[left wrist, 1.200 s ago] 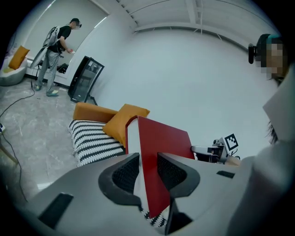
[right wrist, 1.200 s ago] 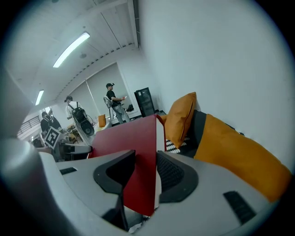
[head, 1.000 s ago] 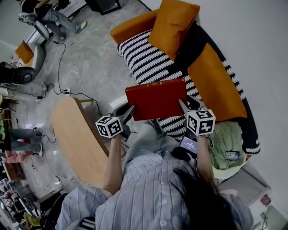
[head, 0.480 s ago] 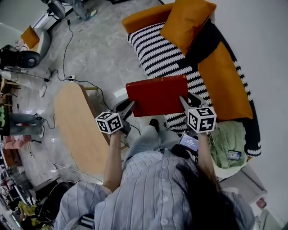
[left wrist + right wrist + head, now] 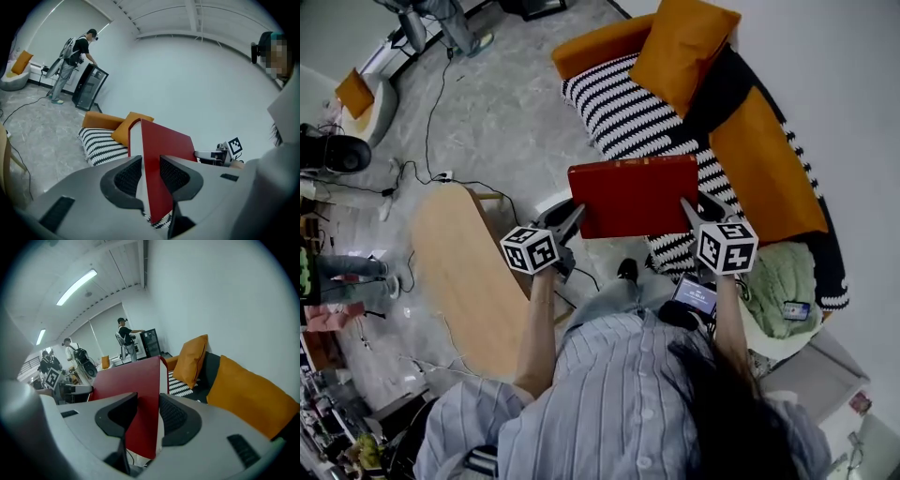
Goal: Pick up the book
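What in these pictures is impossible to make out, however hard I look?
- Underside of the red book: head view, hidden by its own cover.
- Lit screen below the right tool: head view, too small to read.
- Striped sofa edge behind the book: head view, covered by it.
- Distant person: left gripper view, too small to tell what they handle.

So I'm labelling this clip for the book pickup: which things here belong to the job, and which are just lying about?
In the job:
- book, held up in the air
- left gripper and right gripper, each shut on one end of the book

Lying about:
- sofa
- cushion
- striped throw
- green blanket
- wooden table
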{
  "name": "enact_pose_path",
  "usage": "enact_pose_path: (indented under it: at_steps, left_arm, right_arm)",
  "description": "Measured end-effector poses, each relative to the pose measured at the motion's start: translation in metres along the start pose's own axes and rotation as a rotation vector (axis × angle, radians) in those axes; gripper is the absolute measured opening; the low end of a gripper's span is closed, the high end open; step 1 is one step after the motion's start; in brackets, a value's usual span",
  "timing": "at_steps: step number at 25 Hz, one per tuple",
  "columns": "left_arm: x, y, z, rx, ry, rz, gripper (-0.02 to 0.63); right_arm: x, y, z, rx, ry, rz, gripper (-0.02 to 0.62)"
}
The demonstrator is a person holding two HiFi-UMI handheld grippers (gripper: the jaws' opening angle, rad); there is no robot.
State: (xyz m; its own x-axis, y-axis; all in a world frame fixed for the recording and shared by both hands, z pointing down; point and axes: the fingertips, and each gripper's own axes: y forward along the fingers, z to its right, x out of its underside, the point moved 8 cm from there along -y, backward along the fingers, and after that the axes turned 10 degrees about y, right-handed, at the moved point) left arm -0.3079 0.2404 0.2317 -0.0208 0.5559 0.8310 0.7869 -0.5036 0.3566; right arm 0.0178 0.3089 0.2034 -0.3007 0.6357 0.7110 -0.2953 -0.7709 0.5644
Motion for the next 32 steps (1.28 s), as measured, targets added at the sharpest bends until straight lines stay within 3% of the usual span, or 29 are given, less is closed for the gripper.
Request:
enact_pose_path:
  at_steps: [13, 32]
  left_arm:
    - [0.021, -0.034, -0.015, 0.085, 0.007, -0.013, 0.129]
    - [0.042, -0.035, 0.008, 0.169, -0.001, -0.027, 0.129]
  right_arm:
    - [0.040, -0.022, -0.044, 0.086, 0.005, 0.018, 0.158]
    - [0.085, -0.068, -0.041, 0.157, 0.104, 0.029, 0.156]
